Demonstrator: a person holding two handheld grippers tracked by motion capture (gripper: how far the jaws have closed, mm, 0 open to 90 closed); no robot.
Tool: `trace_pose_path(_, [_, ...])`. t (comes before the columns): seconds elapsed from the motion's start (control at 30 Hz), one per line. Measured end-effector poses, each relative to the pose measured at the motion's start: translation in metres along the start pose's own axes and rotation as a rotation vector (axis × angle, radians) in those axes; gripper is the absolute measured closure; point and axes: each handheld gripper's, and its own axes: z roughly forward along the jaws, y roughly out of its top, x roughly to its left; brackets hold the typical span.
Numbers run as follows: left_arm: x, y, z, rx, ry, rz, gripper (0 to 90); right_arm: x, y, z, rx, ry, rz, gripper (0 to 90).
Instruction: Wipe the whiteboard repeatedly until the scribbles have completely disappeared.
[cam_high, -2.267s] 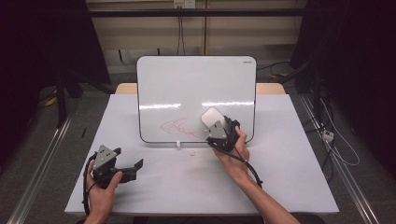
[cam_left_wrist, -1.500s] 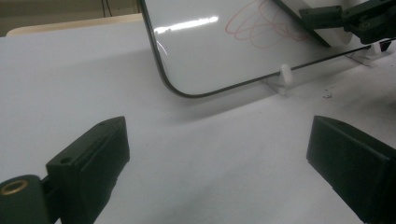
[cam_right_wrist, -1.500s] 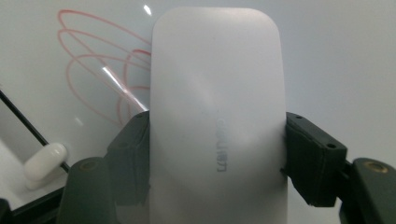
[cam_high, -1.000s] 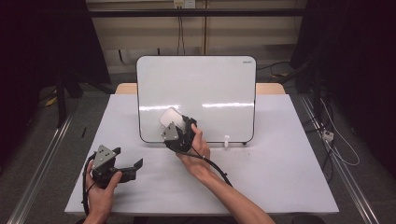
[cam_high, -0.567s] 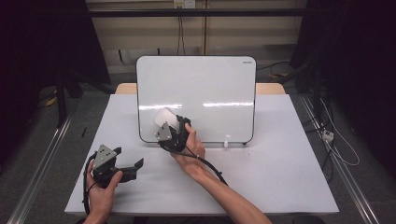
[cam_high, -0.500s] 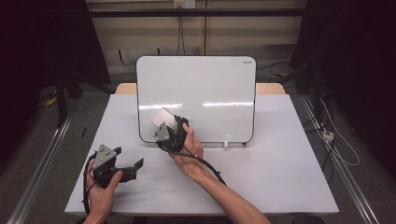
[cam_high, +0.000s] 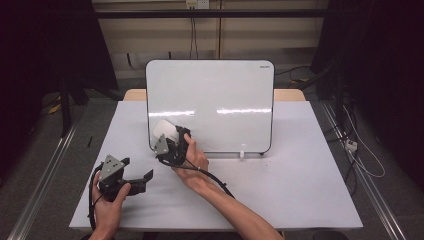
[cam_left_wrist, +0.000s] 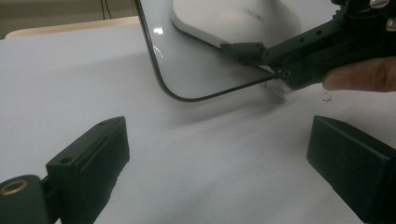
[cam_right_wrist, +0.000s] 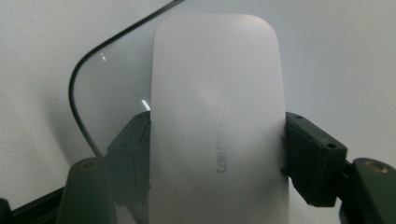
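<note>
Your right gripper (cam_high: 167, 136) pinching the eraser (cam_high: 165, 131) at the whiteboard's (cam_high: 215, 95) lower left, left gripper (cam_high: 145, 176) spread, lower left of frame.

Whiteboard (cam_high: 220, 100) stands upright at centre of frame, toward back of tabletop (cam_high: 300, 190). Eraser (cam_high: 165, 131) lies against board's lower left corner, btwn jaws of right hand-held gripper (cam_high: 170, 145). Left hand-held gripper (cam_high: 142, 179) sits lower left, on tabletop, apart from board.

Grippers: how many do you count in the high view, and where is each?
2. The left gripper rests low on the table, jaws open. The right gripper holds a white eraser against the whiteboard's lower left corner.
</note>
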Motion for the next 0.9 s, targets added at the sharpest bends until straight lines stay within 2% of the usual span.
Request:
trace_pose_path(0.17, [0.0, 0.0, -0.001, 0.001, 0.0, 0.003, 5.9, 0.012, 0.003, 0.001, -0.006, 0.009, -0.056, 31.8])
trace_pose_path(0.37, [0.0, 0.0, 0.0, 0.001, -0.002, 0.001, 5.9, 0.01, 0.0, -0.001, -0.009, 0.028, -0.091, 31.9])
trace_pose_path(0.53, [0.001, -0.001, -0.001, 0.0, 0.0, -0.002, 5.9, 0.004, -0.006, -0.004, -0.002, 0.023, -0.053, 31.9])
trace_pose_path(0.7, [0.001, -0.001, -0.002, 0.003, 0.0, 0.006, 5.9, -0.004, -0.011, -0.008, -0.02, 0.031, -0.005, 31.9])
trace_pose_path(0.77, [0.001, -0.001, -0.002, -0.001, 0.003, 0.001, 5.9, -0.006, -0.012, -0.008, -0.015, 0.024, 0.0, 32.0])
trace_pose_path(0.8, [0.001, -0.001, -0.002, -0.001, 0.004, -0.002, 5.9, -0.008, -0.012, -0.008, -0.006, -0.001, -0.005, 31.9])
trace_pose_path(0.9, [0.001, -0.001, -0.001, 0.0, 0.002, 0.002, 5.9, -0.012, -0.014, -0.009, -0.002, -0.004, 0.002, 31.9])
